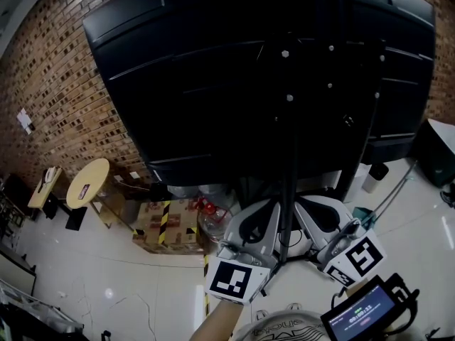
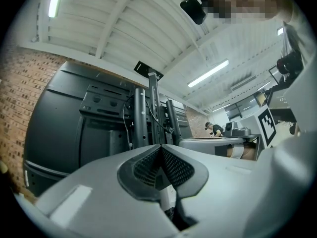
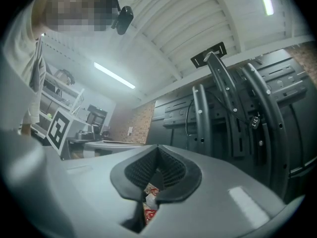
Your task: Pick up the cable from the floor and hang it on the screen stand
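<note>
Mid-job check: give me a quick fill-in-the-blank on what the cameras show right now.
The left gripper and right gripper both have jaws ___.
The wall behind the screen is built of ___.
The round table by that wall has a ___ top.
Missing words: shut; brick; yellow.

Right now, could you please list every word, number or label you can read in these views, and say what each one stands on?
No text is legible with certainty.
Black handheld device with a lit screen: green digits, too blurred to read.
White round object at the bottom edge: dark lettering, cut off and blurred.
White paper on the brick wall: too small to read.
</note>
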